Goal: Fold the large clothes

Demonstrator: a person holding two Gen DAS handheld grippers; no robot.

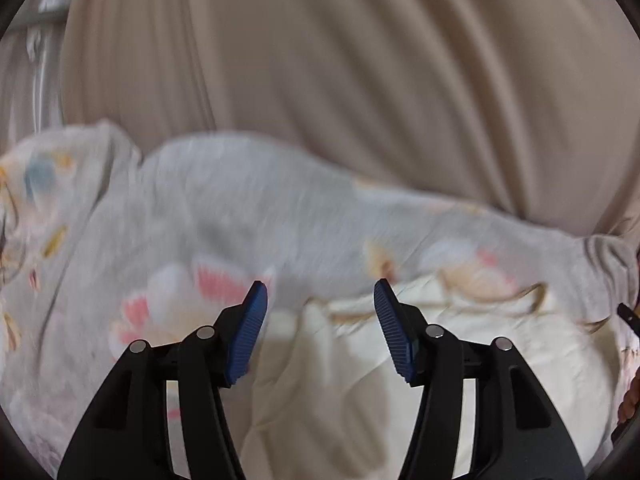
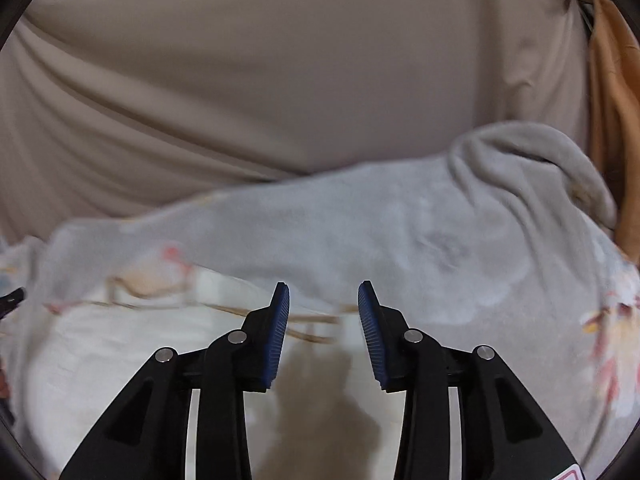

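A large pale grey cloth with pink and orange flower prints point(image 1: 224, 216) lies rumpled across a bed; its cream inner side point(image 1: 400, 360) shows in front. My left gripper point(image 1: 320, 292) is open and empty just above the cream part. In the right wrist view the same cloth point(image 2: 400, 232) spreads across, bunched into a hump at the right point(image 2: 528, 152), with the cream side point(image 2: 140, 344) at the left. My right gripper point(image 2: 323, 292) is open and empty above the cloth's printed edge. Both views are motion-blurred.
A beige sheet point(image 1: 360, 60) covers the bed beyond the cloth; it also fills the top of the right wrist view point(image 2: 240, 80). An orange-brown fabric point(image 2: 612, 120) hangs at the far right. A dark tip of the other gripper point(image 1: 630, 316) shows at the right edge.
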